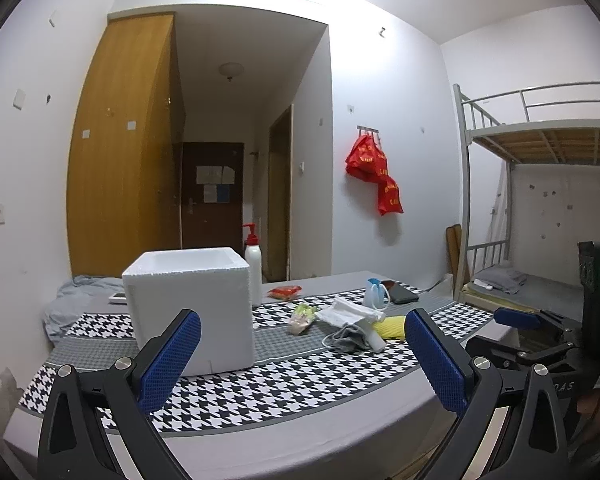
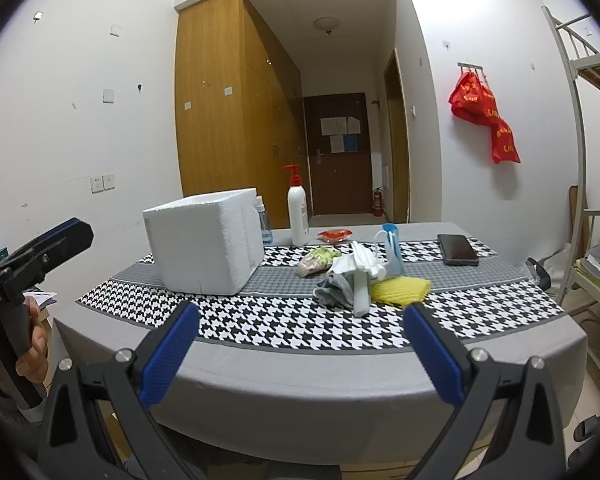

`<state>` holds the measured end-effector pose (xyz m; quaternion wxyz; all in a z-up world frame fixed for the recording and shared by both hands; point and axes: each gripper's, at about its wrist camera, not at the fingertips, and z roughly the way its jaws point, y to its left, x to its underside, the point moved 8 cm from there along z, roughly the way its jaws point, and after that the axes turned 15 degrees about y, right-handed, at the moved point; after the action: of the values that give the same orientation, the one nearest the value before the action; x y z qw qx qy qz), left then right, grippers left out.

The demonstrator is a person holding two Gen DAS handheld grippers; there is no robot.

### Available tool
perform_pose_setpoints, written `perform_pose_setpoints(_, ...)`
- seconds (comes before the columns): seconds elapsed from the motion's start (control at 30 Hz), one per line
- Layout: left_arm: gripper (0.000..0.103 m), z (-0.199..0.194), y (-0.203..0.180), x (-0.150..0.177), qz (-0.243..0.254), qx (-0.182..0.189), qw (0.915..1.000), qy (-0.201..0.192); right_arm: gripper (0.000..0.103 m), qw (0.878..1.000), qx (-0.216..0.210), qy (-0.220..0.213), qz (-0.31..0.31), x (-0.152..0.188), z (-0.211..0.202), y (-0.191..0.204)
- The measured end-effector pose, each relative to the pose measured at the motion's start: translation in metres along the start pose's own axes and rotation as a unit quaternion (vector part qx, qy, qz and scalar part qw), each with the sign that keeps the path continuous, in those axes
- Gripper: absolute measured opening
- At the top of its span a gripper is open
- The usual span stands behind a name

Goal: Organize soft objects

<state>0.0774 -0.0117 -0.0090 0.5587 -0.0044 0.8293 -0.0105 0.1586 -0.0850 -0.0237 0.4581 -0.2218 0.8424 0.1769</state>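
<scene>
Both the left gripper (image 1: 302, 350) and right gripper (image 2: 300, 344) gape wide, holding nothing. Beyond them, mid-table, the soft pile (image 2: 354, 276) lies beside the foam box (image 2: 204, 240).

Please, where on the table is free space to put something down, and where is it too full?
Free: the near grey edge of the table, and the strip between the foam box and the grey sock. Crowded: the pile around the yellow sponge, and behind the box by the pump bottle.
</scene>
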Motion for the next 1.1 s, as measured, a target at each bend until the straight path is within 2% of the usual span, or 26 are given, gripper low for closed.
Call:
perform_pose_setpoints(0.33,0.102,0.002,0.009,-0.002,-0.016,-0.010,0.9998,0.002,0.103,1.000,0.004,0.000,0.001,-0.001,-0.001,-0.002)
perform_pose_setpoints(1.1,0.102,0.005,0.015,-0.002,-0.021,-0.022,0.9995,0.009,0.103,1.000,0.005,0.000,-0.004,-0.004,-0.001,0.001)
